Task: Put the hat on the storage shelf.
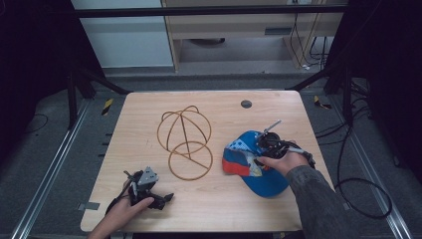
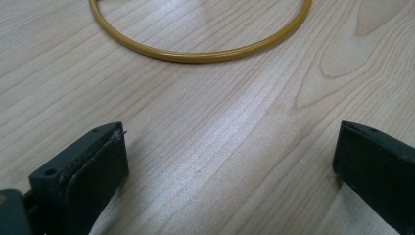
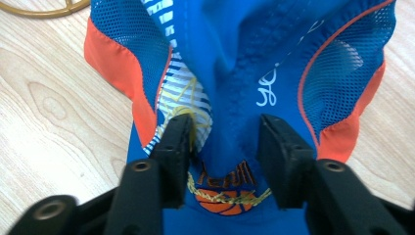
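Note:
A blue mesh cap (image 1: 249, 160) with orange panels lies at the table's right, brim toward me. My right gripper (image 1: 259, 155) comes down on its crown; in the right gripper view the two jaws (image 3: 225, 132) stand on either side of a raised fold of the cap (image 3: 274, 58), pads against the fabric. A golden wire hat stand (image 1: 185, 133), a dome over a round base ring, lies at the centre. My left gripper (image 1: 166, 198) rests low near the front left edge, open (image 2: 230, 147), with bare wood between its jaws and the ring (image 2: 200, 56) ahead of it.
The light wood table (image 1: 149, 114) has a small dark round plug (image 1: 246, 104) near its far edge. A strip of the golden ring (image 3: 44, 11) shows beyond the cap. Dark frame rails and cables run along both sides of the table.

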`<state>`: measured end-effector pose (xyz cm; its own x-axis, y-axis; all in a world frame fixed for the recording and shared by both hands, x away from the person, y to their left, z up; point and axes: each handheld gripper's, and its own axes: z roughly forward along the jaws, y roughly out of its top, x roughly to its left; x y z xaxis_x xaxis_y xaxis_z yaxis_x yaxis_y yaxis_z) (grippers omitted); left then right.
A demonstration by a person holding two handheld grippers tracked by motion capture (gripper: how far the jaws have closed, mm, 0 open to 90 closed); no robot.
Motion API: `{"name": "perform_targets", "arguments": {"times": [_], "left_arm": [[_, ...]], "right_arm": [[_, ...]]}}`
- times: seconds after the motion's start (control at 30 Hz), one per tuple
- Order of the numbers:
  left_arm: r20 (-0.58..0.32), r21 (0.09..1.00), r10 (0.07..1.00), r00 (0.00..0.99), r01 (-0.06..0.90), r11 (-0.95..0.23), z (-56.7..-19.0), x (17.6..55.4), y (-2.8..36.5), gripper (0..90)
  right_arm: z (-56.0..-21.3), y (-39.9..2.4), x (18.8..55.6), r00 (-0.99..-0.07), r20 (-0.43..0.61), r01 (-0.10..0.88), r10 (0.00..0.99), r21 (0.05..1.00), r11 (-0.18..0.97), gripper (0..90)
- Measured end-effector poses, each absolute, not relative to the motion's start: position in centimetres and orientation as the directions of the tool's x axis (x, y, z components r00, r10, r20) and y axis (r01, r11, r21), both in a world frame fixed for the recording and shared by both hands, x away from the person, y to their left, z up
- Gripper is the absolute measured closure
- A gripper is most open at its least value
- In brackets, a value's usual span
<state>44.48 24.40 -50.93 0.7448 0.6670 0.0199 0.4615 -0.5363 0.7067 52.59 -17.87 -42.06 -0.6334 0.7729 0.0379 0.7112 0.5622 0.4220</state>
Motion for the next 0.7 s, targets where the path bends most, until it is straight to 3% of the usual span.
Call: {"name": "perform_targets", "arguments": {"times": [0.13, 0.23, 0.7], "left_arm": [[0.020, 0.707, 0.668, 0.744, 0.462, -0.536, -50.9, 44.5, 24.4, 0.0], [0.020, 0.707, 0.668, 0.744, 0.462, -0.536, -50.9, 44.5, 24.4, 0.0], [0.019, 0.709, 0.671, 0.741, 0.464, -0.532, -50.9, 44.4, 24.4, 0.0]], "right_arm": [[-42.5, -18.0, 52.6, -0.643, 0.056, 0.709, 0.764, 0.422, 0.566, 78.0], [-42.5, -18.2, 52.5, -0.649, 0.068, 0.704, 0.758, 0.430, 0.565, 85.0], [-38.7, -19.9, 51.0, -0.678, 0.068, 0.651, 0.732, 0.518, 0.554, 88.5]]}}
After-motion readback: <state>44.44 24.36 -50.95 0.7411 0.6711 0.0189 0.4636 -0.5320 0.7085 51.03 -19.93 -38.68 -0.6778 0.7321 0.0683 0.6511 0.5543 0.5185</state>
